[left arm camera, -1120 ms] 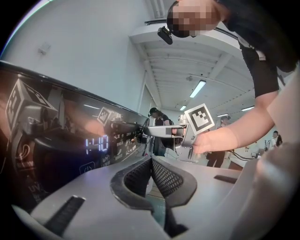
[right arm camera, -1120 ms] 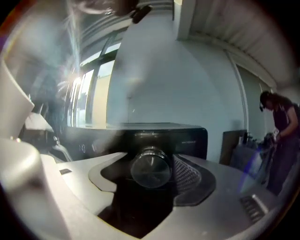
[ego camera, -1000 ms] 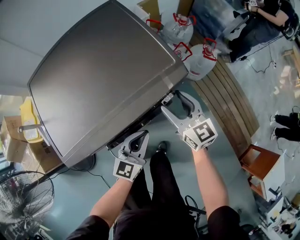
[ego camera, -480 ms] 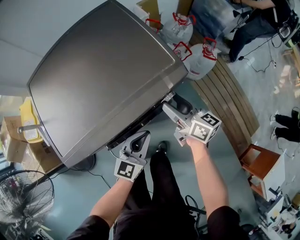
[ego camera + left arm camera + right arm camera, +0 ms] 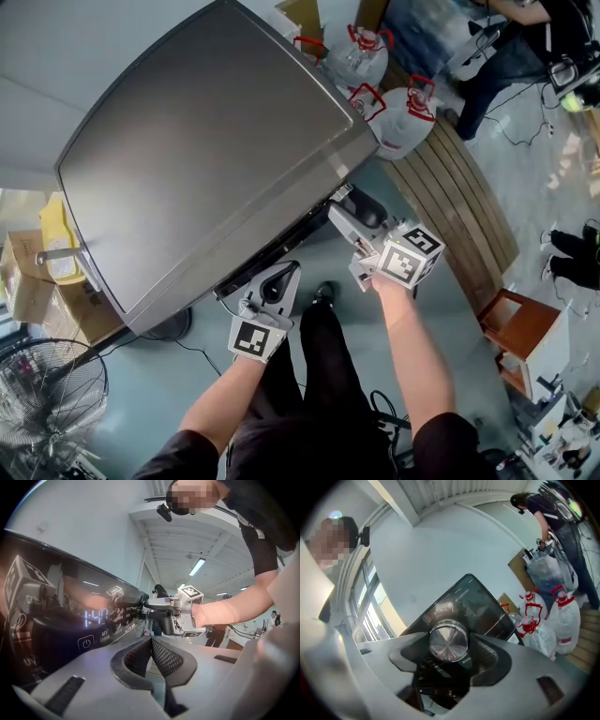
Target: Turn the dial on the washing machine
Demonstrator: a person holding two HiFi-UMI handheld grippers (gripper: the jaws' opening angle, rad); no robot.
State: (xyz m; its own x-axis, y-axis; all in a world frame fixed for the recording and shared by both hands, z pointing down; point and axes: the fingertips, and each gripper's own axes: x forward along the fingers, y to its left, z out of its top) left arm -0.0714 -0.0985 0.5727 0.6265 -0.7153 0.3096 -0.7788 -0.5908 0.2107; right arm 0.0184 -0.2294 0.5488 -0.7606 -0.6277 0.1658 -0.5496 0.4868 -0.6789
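Observation:
The washing machine (image 5: 206,159) fills the upper left of the head view, its dark control panel (image 5: 56,620) along the near edge. My right gripper (image 5: 343,208) reaches under that edge at the panel's right end. In the right gripper view the silver dial (image 5: 448,642) sits between the jaws, which are shut on its sides. My left gripper (image 5: 280,275) hangs by the panel further left, shut and holding nothing, its pads (image 5: 161,656) pressed together. The left gripper view shows the lit display (image 5: 96,617), the power button (image 5: 85,643) and the right gripper (image 5: 143,606) at the dial.
Two water jugs with red handles (image 5: 405,117) stand behind the machine on a wooden bench (image 5: 469,197). A fan (image 5: 47,403), boxes (image 5: 28,281) and a yellow container (image 5: 58,244) are at the left. A brown stool (image 5: 520,333) is at the right, a person (image 5: 525,28) beyond.
My right gripper has rolled about its axis while on the dial, its marker cube tipping over; in the last half second it barely moves. The left gripper stays put.

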